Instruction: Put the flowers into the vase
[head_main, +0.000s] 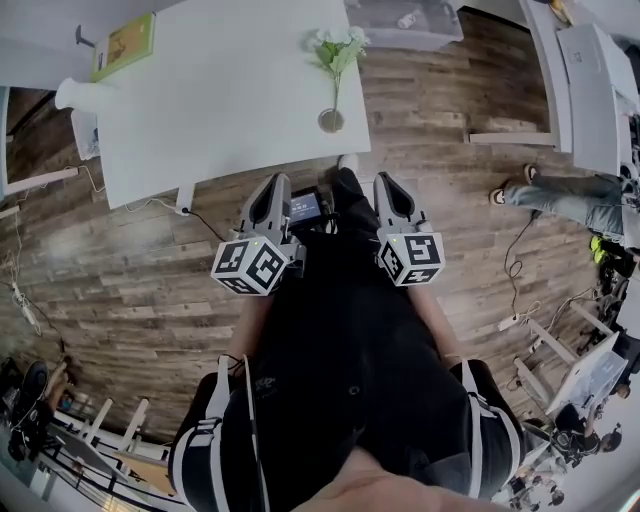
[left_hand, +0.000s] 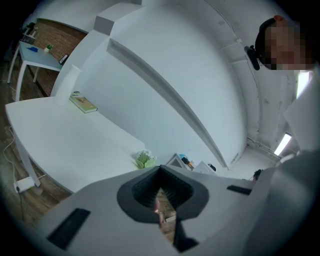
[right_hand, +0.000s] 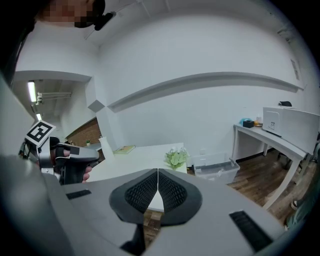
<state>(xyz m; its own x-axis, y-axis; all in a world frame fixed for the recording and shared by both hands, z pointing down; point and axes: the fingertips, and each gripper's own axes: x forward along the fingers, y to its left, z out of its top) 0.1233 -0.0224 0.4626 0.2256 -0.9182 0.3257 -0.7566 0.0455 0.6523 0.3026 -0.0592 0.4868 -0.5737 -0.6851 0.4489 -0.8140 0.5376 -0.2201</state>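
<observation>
White flowers with green leaves (head_main: 336, 50) stand upright in a small round holder at the near right edge of the white table (head_main: 220, 90). A tall white vase (head_main: 76, 95) stands at the table's far left, next to a book. Both grippers hover over the wooden floor short of the table, held side by side and pointing at it. My left gripper (head_main: 273, 184) is shut and empty. My right gripper (head_main: 389, 184) is shut too, pads touching, nothing between them. The flowers (left_hand: 145, 159) (right_hand: 176, 158) lie ahead of both grippers, and the vase (left_hand: 68, 84) (right_hand: 106, 147) stands further left.
A yellow-green book (head_main: 125, 45) lies at the table's back left. A clear plastic bin (head_main: 405, 22) sits on the floor beyond the table's right end. A white desk (head_main: 590, 85) stands at the right, and a person's legs (head_main: 560, 195) stretch out beside it. A cable runs under the table.
</observation>
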